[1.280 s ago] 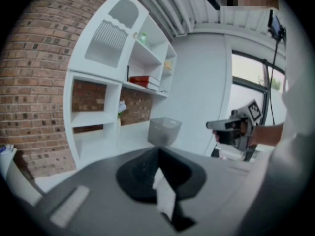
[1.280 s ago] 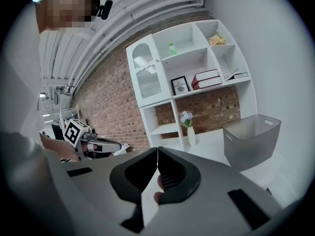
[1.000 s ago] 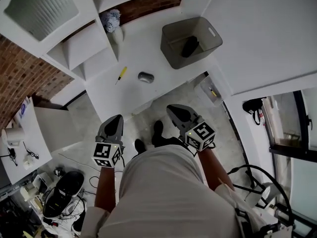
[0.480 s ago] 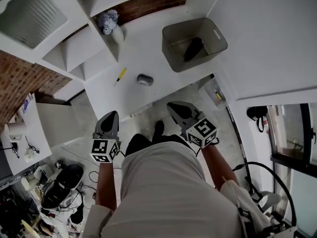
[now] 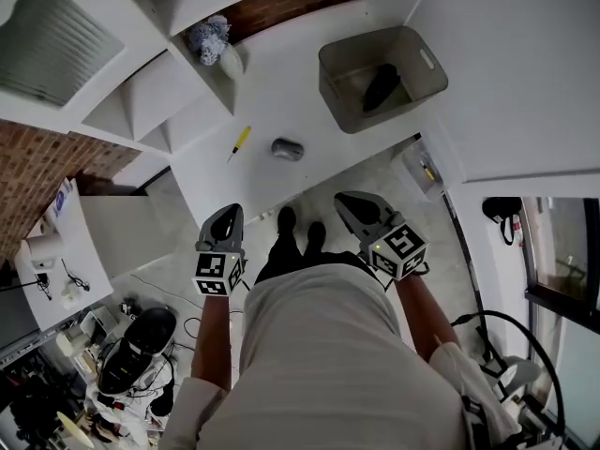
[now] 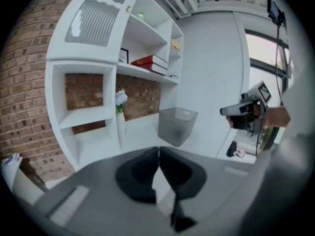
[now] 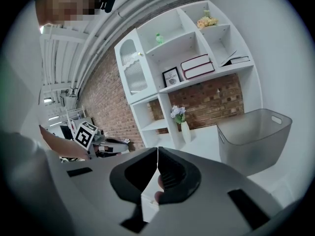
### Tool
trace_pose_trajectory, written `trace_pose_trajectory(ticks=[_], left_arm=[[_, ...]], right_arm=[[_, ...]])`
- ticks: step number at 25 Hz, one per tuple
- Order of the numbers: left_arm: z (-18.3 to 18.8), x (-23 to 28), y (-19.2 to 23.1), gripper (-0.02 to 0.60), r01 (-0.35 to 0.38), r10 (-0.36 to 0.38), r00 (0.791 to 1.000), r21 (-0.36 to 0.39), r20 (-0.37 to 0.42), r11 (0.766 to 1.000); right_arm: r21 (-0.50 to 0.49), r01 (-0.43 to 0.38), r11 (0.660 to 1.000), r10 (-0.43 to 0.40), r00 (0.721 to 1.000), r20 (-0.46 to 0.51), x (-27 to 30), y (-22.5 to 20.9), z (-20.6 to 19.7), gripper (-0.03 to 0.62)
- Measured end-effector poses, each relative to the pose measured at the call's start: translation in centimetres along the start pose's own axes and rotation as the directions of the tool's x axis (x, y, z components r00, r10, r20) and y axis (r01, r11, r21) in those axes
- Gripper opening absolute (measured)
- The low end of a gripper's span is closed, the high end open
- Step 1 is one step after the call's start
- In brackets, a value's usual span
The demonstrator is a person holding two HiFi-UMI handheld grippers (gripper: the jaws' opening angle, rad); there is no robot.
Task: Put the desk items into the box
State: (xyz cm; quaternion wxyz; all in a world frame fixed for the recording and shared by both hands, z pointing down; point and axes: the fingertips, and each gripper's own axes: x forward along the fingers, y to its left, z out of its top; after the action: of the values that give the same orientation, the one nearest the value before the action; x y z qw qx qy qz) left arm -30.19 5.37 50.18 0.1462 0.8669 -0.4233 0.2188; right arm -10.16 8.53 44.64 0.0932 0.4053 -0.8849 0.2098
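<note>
The grey box [image 5: 345,104] stands at the desk's right end with a dark item [image 5: 382,86] inside. A yellow screwdriver [image 5: 239,142] and a small grey oval object [image 5: 287,148] lie on the white desk [image 5: 272,82]. My left gripper [image 5: 226,216] and right gripper [image 5: 351,202] hang off the desk's near edge, over the floor, both shut and empty. In the left gripper view the shut jaws [image 6: 158,154] face the box [image 6: 176,125]. In the right gripper view the shut jaws [image 7: 157,154] have the box [image 7: 253,136] to their right.
White shelving [image 5: 141,82] rises along the desk's left side, and a white vase with pale flowers [image 5: 217,45] stands by it. Books [image 7: 197,66] and a framed picture [image 7: 172,76] sit on upper shelves. Cables and clutter [image 5: 131,354] lie on the floor behind, at the left.
The person's feet have come together near the desk's edge. Both grippers stay shut and empty at the person's sides. The items on the desk have not moved.
</note>
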Motion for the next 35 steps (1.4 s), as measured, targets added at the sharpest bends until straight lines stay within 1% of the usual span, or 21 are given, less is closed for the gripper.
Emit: trace_pose_trajectory(ticks=[5,10,13,16,18,21,25,27,29,33,35], left_arm=[[-0.7,3.3,1.1,0.006,0.076,-0.073,0.996,0.066,-0.053,0.995],[-0.4,6.2,2.4,0.008,0.14,-0.131,0.988,0.115,-0.079,0.983],[-0.2,7.9,2.7,0.018,0.183,-0.168,0.98,0.163,-0.105,0.97],[-0.2,9.8,2.5,0.037,0.235,-0.209,0.968,0.211,-0.138,0.949],[-0.4,11.2,2.4,0.05,0.267,-0.232,0.959,0.248,-0.163,0.931],[-1.0,13.6,2.0,0.061,0.32,-0.267,0.942,0.301,-0.205,0.898],[-2.2,16.3,1.3,0.09,0.395,-0.309,0.91,0.355,-0.276,0.847],[-2.9,17.5,1.2,0.104,0.421,-0.316,0.898,0.384,-0.307,0.822],[-3.5,18.7,1.0,0.114,0.445,-0.323,0.885,0.402,-0.336,0.8],[-5.2,21.4,0.0,0.114,0.51,-0.355,0.848,0.419,-0.394,0.752],[-5.9,22.6,0.1,0.114,0.531,-0.359,0.833,0.427,-0.421,0.732]], right_arm=[[0.027,0.051,0.998,-0.051,0.999,-0.004,1.1,-1.0,0.4,0.0],[0.046,0.089,0.995,-0.089,0.996,-0.001,2.2,-1.7,0.7,0.0],[0.062,0.113,0.992,-0.113,0.994,-0.002,2.6,-2.3,0.7,0.0],[0.077,0.136,0.988,-0.136,0.991,-0.007,2.8,-3.0,0.6,0.0],[0.09,0.151,0.984,-0.151,0.988,-0.011,2.9,-3.3,0.3,0.002],[0.108,0.176,0.978,-0.175,0.984,-0.022,2.8,-3.8,-0.2,0.002],[0.135,0.213,0.968,-0.21,0.977,-0.037,2.5,-4.3,-0.9,0.002],[0.152,0.226,0.962,-0.222,0.974,-0.04,2.5,-4.4,-1.2,0.002],[0.164,0.237,0.957,-0.233,0.971,-0.045,2.5,-4.5,-1.4,0.0],[0.176,0.265,0.948,-0.258,0.964,-0.062,2.2,-5.1,-1.8,0.002],[0.186,0.276,0.943,-0.268,0.961,-0.067,2.5,-5.1,-2.1,0.0]])
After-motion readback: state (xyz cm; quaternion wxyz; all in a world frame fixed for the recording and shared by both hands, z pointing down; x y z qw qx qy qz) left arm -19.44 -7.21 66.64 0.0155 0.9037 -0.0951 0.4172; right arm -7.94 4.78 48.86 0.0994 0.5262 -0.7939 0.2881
